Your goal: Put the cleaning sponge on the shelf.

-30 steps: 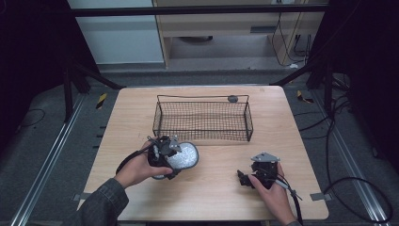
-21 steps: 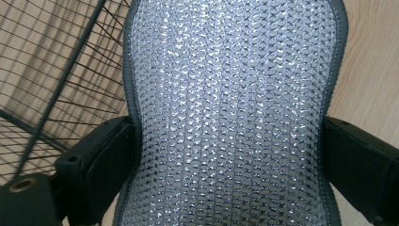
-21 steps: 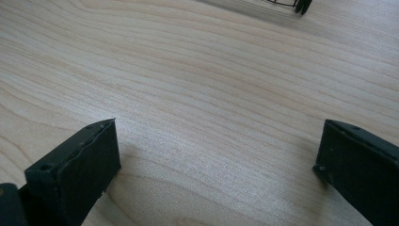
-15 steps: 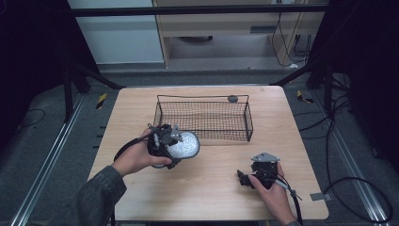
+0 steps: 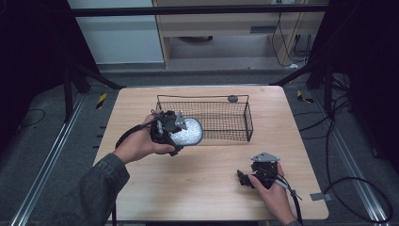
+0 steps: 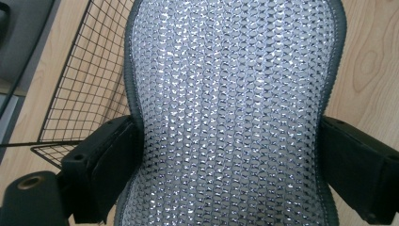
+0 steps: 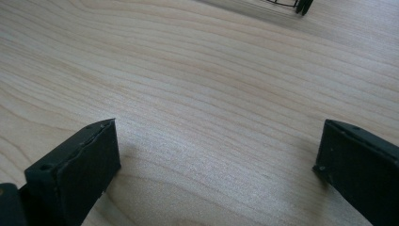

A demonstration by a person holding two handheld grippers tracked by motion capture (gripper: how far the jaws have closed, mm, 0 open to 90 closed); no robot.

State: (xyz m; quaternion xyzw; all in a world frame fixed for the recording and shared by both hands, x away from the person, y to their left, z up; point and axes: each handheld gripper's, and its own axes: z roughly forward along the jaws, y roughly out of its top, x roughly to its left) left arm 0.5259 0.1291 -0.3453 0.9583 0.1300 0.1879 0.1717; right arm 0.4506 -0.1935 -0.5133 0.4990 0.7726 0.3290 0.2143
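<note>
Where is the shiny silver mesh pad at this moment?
In the high view, the silver mesh pad is left of centre, held in the left claw at the near-left corner of the wire basket; the left gripper view shows both jaws pressing its sides.

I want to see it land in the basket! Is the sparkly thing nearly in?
Nearly. Done: the left gripper is shut on the sparkly insole and has it lifted. In hand: it sits at the wire basket's near-left corner. Left: lowering and letting go. The right gripper rests open.
</note>
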